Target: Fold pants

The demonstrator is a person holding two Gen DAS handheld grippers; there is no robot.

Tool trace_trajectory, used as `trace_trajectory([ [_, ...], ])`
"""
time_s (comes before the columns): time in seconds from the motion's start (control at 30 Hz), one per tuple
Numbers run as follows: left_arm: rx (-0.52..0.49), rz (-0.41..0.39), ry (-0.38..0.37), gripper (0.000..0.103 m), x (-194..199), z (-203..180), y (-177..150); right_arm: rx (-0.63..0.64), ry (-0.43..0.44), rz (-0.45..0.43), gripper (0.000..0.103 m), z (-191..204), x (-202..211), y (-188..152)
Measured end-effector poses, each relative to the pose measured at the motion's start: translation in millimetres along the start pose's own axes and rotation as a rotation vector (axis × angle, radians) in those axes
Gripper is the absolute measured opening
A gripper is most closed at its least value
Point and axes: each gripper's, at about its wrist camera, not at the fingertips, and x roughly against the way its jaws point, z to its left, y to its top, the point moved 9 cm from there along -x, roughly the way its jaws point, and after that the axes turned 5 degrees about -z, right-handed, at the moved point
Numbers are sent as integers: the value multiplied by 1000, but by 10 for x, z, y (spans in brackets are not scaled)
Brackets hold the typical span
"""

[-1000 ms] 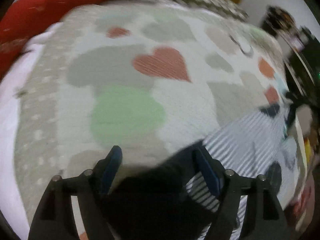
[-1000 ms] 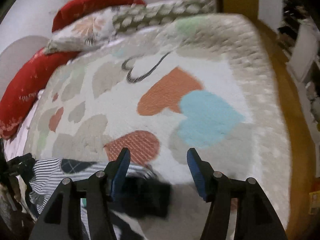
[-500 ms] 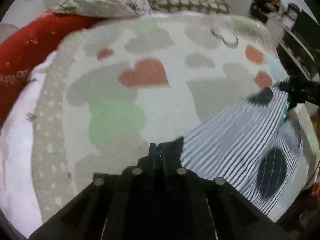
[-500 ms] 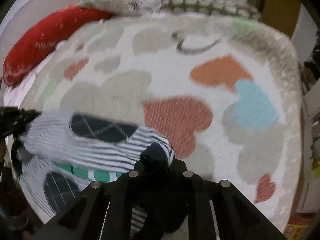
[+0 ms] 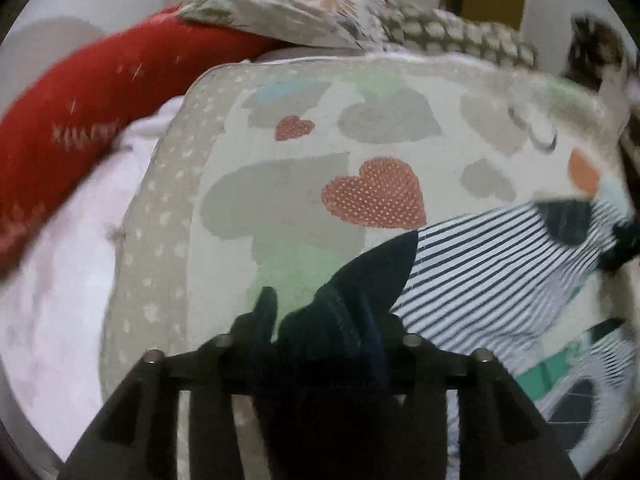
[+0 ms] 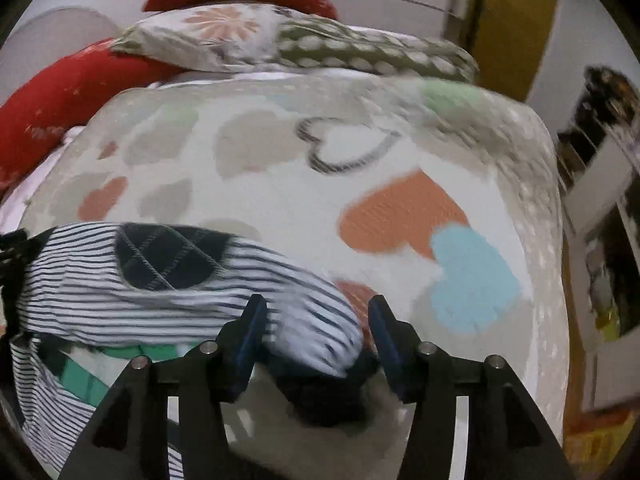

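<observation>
The striped pants [image 5: 492,264], white with thin dark stripes, dark checked patches and green bands, lie folded over on the heart-patterned blanket [image 5: 288,184]. My left gripper [image 5: 320,320] has its jaws apart, with the dark cuff [image 5: 372,276] lying between them. In the right wrist view the pants [image 6: 160,296] spread to the left. My right gripper [image 6: 316,328] is open, its blue pads [image 6: 252,328] either side of the striped end and its dark cuff [image 6: 324,396].
Red cushions [image 5: 88,120] and a flowered pillow [image 5: 288,12] lie at the head of the bed. A white sheet [image 5: 60,264] shows at the left. Shelves [image 6: 600,184] and a yellow door frame [image 6: 508,20] stand to the right.
Both grippers were shut on the dark cuffs half a second ago and have opened. The striped leg has come to lie folded on the blanket. Both views have pulled back.
</observation>
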Motion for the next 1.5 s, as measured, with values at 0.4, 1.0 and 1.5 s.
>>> trace_trajectory([
  [0.4, 389, 30, -181, 74, 532, 553, -1002, -425, 232, -11, 72, -705, 717, -1014],
  [1.0, 216, 4, -142, 7, 808, -282, -1294, -365, 368, -62, 12, -88, 971, -1199],
  [1.5, 362, -31, -14, 43, 935, 140, -1609, -427, 221, -80, 79, -754, 834, -989],
])
